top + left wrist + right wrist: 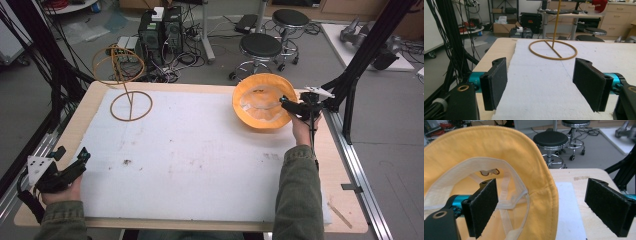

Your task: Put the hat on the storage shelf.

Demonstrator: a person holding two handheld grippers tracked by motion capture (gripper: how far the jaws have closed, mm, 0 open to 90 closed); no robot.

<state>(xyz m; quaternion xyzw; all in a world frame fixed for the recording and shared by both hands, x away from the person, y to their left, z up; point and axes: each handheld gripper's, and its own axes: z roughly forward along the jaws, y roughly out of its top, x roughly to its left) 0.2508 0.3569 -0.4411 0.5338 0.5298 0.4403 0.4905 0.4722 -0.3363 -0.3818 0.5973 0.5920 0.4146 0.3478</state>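
Note:
A yellow bucket hat (pixel 260 107) lies upside down at the far right of the white mat (pixel 200 165), its pale inner band facing up. My right gripper (pixel 287 103) is open, and its jaws straddle the hat's right brim (pixel 541 165): one jaw is inside the crown, the other outside over the table. The right gripper (pixel 542 195) has not closed on the brim. A tan wire hat stand (pixel 131 105) rises at the far left of the mat. My left gripper (pixel 73 154) rests open at the near left edge, pointing toward the stand's base ring (pixel 552 49), with nothing between its pads.
The wooden table (pixel 345 200) shows beyond the mat's right side. A black frame post (pixel 357 60) stands just right of the hat. Black cables (pixel 45 75) hang at the left edge. Two stools (pixel 261 46) and computer towers (pixel 160 30) sit on the floor behind.

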